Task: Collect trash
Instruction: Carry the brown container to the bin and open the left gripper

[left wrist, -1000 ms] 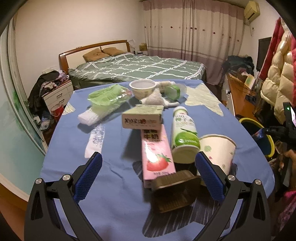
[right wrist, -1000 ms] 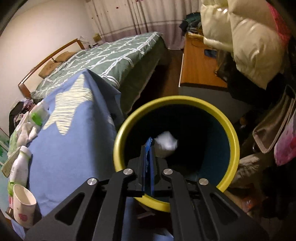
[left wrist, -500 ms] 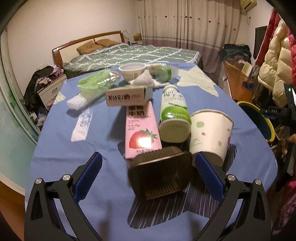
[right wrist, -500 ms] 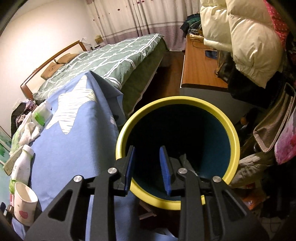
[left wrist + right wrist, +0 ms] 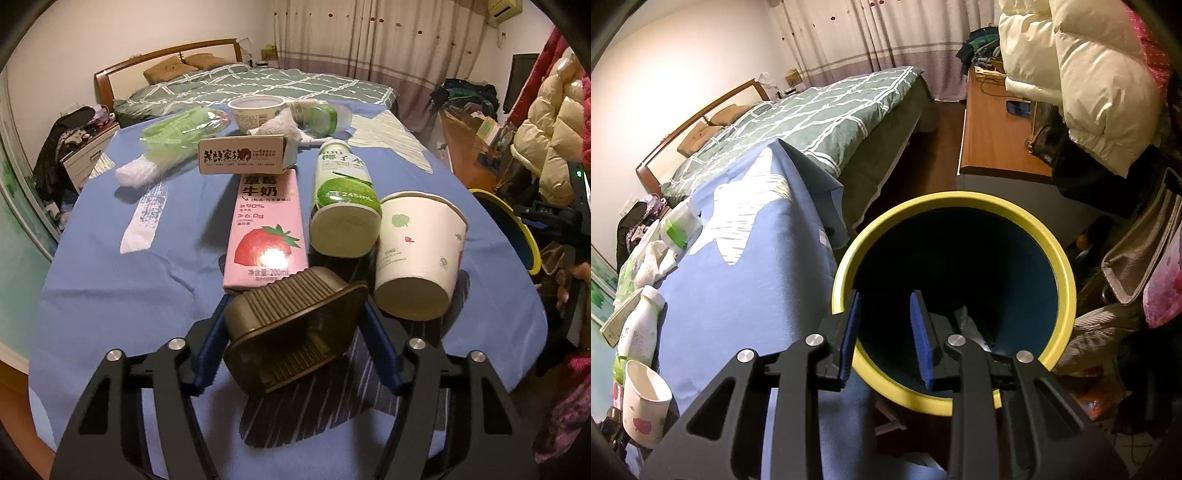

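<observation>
Table (image 5: 110, 280) under a blue cloth fills the middle of the left wrist view, larger in frame than a second ago, since that camera has dropped toward it. Bin (image 5: 1067, 280), yellow-rimmed and dark inside, sits at lower centre of the right wrist view beside the table edge; the white wad seen falling into it a second ago is gone from sight, and only crumpled scraps show dimly at its bottom.

The left gripper (image 5: 293, 339) sits at the bottom of its view. Its jaws, wide apart a second ago, have just been closing, and their blue pads now sit against the two sides of a dark ribbed plastic tray (image 5: 291, 332), which lies tilted on the cloth in the lower centre. The right gripper (image 5: 884, 332) hangs over the near rim of the bin; its jaws, pressed together a second ago, have just been opening and now stand a little apart with nothing between them.

Just above the tray lie a pink strawberry milk carton (image 5: 267, 229), a green-labelled bottle (image 5: 345, 206) and a paper cup (image 5: 417, 258) on its side, unmoved.
</observation>
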`<state>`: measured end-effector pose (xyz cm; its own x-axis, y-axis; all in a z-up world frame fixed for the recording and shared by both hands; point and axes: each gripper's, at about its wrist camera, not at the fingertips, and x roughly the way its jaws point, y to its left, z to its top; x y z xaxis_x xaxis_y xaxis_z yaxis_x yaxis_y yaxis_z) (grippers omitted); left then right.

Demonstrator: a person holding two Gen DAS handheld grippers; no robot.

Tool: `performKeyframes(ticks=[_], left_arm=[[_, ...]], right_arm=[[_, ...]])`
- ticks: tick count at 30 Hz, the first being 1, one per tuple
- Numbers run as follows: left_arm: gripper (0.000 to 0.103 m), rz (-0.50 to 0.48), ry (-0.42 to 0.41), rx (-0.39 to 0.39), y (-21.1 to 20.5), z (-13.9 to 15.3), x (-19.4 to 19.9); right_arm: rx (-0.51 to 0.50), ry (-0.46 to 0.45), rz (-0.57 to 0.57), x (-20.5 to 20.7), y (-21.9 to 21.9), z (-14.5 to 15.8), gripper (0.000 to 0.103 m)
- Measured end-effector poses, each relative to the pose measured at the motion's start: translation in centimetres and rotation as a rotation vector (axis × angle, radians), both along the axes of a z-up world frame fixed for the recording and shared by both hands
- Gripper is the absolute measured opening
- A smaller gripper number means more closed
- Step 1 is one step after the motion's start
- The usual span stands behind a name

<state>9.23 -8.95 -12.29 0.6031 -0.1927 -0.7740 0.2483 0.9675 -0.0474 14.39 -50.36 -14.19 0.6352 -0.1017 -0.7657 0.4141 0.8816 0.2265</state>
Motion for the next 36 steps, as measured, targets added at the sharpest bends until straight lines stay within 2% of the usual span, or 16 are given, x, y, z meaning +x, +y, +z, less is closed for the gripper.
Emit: performKeyframes(ticks=[9,15,22,31,36], left_arm=[[0.066,-0.046,-0.046,-0.006,-0.8,3.3,-1.7],[0.066,-0.140,-0.071,-0.020,-5.2,5.3,-0.2],[0.066,-0.304,-0.100,-0.009,-15.2,6.1,2.3],[0.066,-0.482,-0.038,-0.004,-29.4,4.1,5.6],[0.067,-0.533,-0.036,0.019,-35.4,3.0,6.8]], right_arm=[[-0.001,-0.031,-0.016,-1.0,-0.7,0.6,0.027],[0.004,-0.039,-0.035,-1.8,-2.2,0.5,0.027],[-0.014,-0.034,-0.074,-3.6,-5.0,0.5,0.027],[-0.028,-0.026,-0.113,-5.4,-8.1,0.0,0.027],[-0.034,-0.019,-0.130,-6.8,-9.5,-0.3,0.027]])
